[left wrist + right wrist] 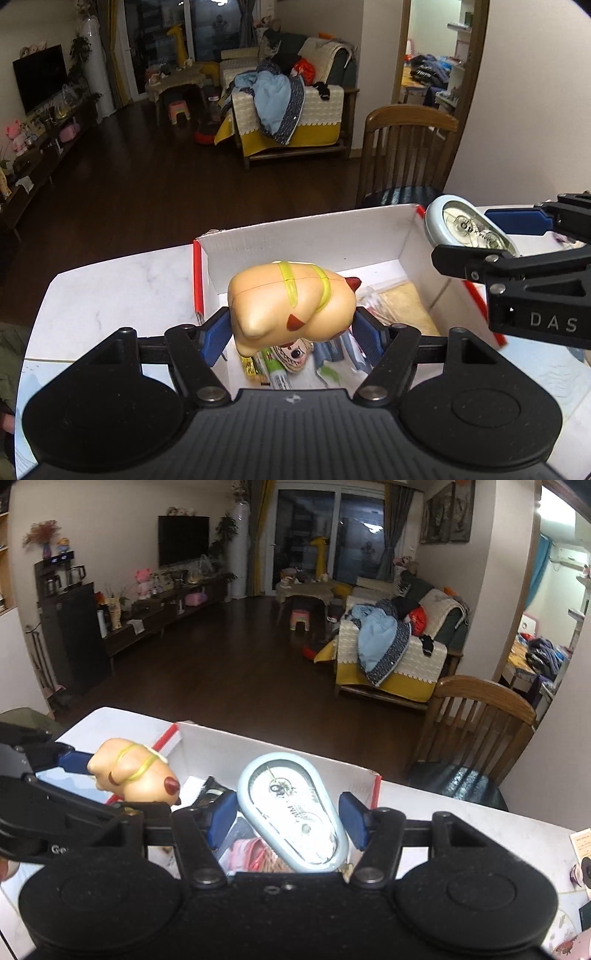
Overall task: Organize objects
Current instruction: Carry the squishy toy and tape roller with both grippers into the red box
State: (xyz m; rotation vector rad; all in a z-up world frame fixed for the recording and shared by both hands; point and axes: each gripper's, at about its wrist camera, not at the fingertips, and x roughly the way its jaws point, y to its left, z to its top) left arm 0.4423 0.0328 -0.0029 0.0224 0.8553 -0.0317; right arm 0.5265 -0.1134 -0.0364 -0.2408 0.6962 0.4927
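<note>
My left gripper (291, 328) is shut on a peach-coloured toy figure (288, 299) with yellow bands and red-brown spots, held above a white cardboard box (295, 240) with red edges. The right gripper (288, 816) is shut on a pale blue oval correction-tape dispenser (295, 812), held over the same box (332, 775). In the left wrist view the right gripper (480, 236) and dispenser (465, 229) hang over the box's right wall. In the right wrist view the left gripper (88, 771) and toy (136, 771) hover at the box's left side.
The box lies on a white marble table (110, 284) and holds several small packets and papers (291, 354). A wooden chair (406, 155) stands behind the table's far right corner. Beyond lie a dark floor and a cluttered sofa (288, 107).
</note>
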